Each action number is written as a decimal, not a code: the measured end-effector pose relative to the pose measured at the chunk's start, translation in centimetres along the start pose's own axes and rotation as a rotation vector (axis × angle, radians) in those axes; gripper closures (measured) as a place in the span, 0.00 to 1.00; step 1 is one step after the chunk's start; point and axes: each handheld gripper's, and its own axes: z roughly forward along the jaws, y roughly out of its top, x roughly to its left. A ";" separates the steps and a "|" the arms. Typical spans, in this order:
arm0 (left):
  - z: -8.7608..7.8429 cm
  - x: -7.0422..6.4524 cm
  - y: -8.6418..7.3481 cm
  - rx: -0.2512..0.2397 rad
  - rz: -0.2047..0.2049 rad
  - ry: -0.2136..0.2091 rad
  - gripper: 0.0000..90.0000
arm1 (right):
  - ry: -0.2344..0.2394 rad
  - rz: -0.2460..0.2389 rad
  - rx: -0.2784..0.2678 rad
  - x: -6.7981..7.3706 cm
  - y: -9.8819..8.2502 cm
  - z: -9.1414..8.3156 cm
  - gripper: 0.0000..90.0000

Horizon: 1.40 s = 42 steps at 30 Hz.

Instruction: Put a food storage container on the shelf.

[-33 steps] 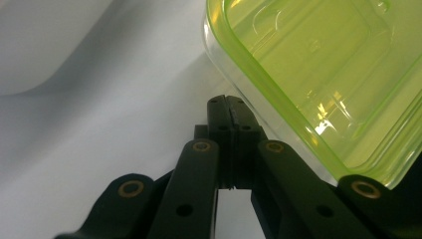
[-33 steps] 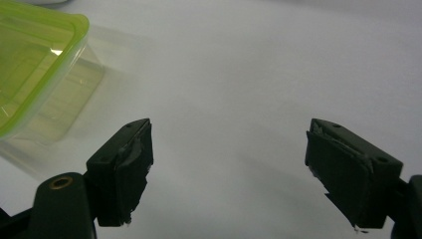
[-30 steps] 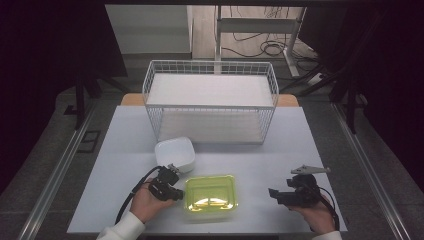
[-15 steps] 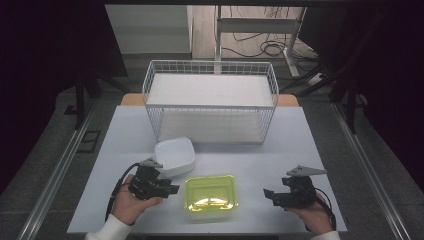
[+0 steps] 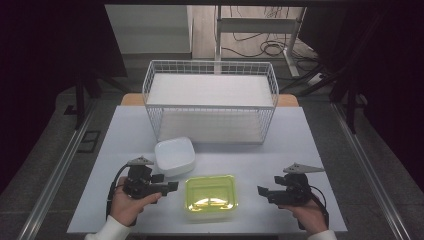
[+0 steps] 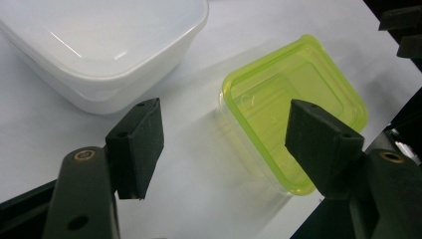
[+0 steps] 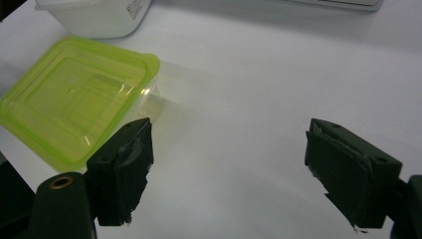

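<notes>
High view, item: green-lidded container (image 5: 210, 196) on the tabletop (image 5: 310, 150), between my hands. My left fingers (image 5: 172, 186), just opened wide and empty, point at its near side; my right fingers (image 5: 261, 190), apart and empty, sit farther off.

This looks like a lab or test room set up for recording, not a home or a kitchen. A plain pale desk (image 5: 300, 150) stands on a grey floor with metal rails (image 5: 55, 175) running along both sides, dark curtains or panels close in the left and right, and loose cables (image 5: 260, 47) lie on the floor beyond a metal frame stand (image 5: 260, 25) at the back. On the desk the few things are laid out like test props: a white wire basket (image 5: 210, 102), a white lidded container (image 5: 175, 155) and a container with a yellow-green lid (image 5: 210, 195).
</notes>
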 end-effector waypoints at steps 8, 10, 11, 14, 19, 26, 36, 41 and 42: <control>0.3 -0.5 0.1 -0.011 -0.027 -0.036 0.38 | 0.044 0.014 0.020 0.8 0.9 0.7 0.27; 0.3 -0.5 0.1 -0.016 -0.035 -0.042 0.39 | 0.059 0.023 0.027 0.9 1.5 1.0 0.28; 0.3 -0.5 0.1 -0.023 -0.050 -0.045 0.39 | 0.062 0.018 0.032 1.1 1.7 1.2 0.29; 0.6 -0.7 0.1 -0.018 -0.062 -0.053 0.39 | 0.071 0.013 0.043 1.9 2.6 1.6 0.31; 1.3 -0.6 0.2 -0.003 -0.089 -0.081 0.39 | 0.082 0.022 0.060 3.1 3.7 2.9 0.35; 1.9 -0.2 -0.1 0.002 -0.133 -0.111 0.40 | 0.146 0.065 0.083 3.3 3.3 4.6 0.39; 3.0 0.3 -0.7 0.027 -0.153 -0.131 0.45 | 0.197 0.110 0.109 3.3 2.4 5.5 0.44; 3.7 0.5 -1.1 0.047 -0.169 -0.142 0.49 | 0.210 0.127 0.128 3.3 2.1 6.2 0.47; 3.7 0.5 -1.1 0.047 -0.169 -0.142 0.50 | 0.212 0.130 0.131 3.3 2.0 6.2 0.47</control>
